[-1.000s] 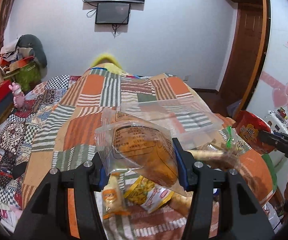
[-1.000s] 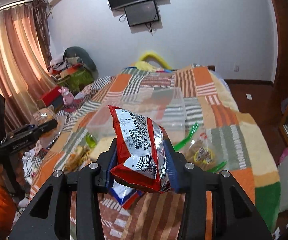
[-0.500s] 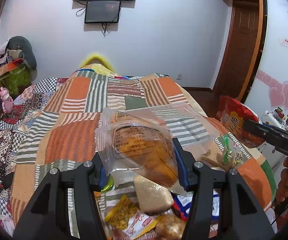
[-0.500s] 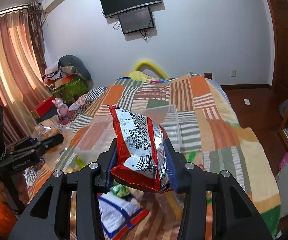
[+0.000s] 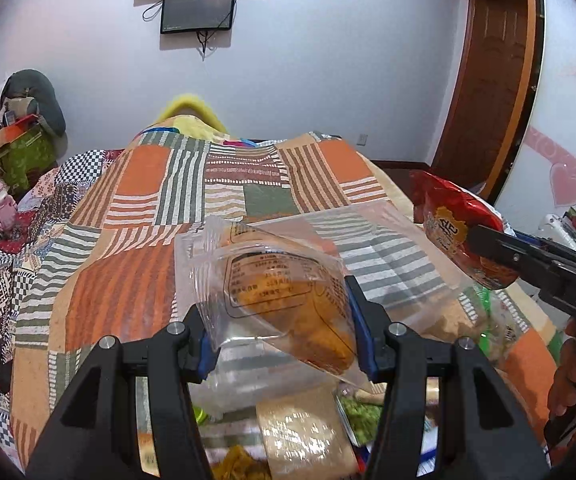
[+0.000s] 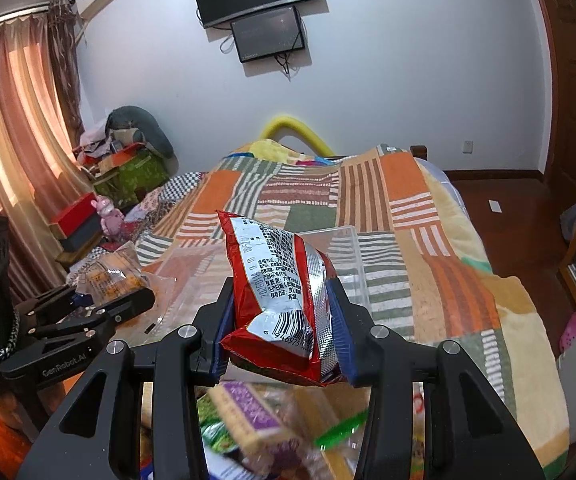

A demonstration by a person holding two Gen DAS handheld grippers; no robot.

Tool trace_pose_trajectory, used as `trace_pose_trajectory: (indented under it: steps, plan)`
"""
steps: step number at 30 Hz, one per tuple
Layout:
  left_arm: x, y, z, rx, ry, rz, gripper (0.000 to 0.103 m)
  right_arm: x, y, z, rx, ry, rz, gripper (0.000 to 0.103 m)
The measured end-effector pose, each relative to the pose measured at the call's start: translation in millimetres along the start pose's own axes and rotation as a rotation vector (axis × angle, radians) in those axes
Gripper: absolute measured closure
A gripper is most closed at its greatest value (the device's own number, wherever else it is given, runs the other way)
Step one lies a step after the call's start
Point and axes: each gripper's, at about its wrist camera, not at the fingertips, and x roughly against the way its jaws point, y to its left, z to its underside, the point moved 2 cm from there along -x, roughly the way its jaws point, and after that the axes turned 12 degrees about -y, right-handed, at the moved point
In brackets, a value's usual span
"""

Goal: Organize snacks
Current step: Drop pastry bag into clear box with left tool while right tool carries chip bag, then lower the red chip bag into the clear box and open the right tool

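Both loads lifted, none binned: left gripper (image 5: 284, 334) fingers pinching clear pastry bag (image 5: 276, 300), right gripper (image 6: 284, 334) fingers pinching red packet (image 6: 284, 300), clear container (image 5: 371, 240) beyond, loose snacks (image 6: 248, 408) remaining on bed (image 5: 136, 216).

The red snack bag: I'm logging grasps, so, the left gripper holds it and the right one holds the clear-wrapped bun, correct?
Swapped. The right wrist view shows the right gripper shut on the red snack bag; the left gripper holds the clear-wrapped bun.

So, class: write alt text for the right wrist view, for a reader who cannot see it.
The right hand-held gripper clamps a red and silver snack bag above a clear plastic bin on a patchwork bedspread. At left, the left hand-held gripper holds a clear-wrapped pastry.
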Motion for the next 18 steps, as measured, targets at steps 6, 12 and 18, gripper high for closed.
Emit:
trace_pose_trajectory:
  steps: [6,12,18]
  plan:
    - [-26,3,0,0.000,0.029,-0.002,0.049,-23,-3,2,-0.001,0.032,0.016,0.064]
    - [-49,7,0,0.019,0.066,-0.016,0.046,-44,-1,7,0.004,0.078,0.009,0.063]
    - [-52,7,-4,0.009,0.059,-0.012,0.043,-54,-1,13,0.015,0.123,-0.001,0.059]
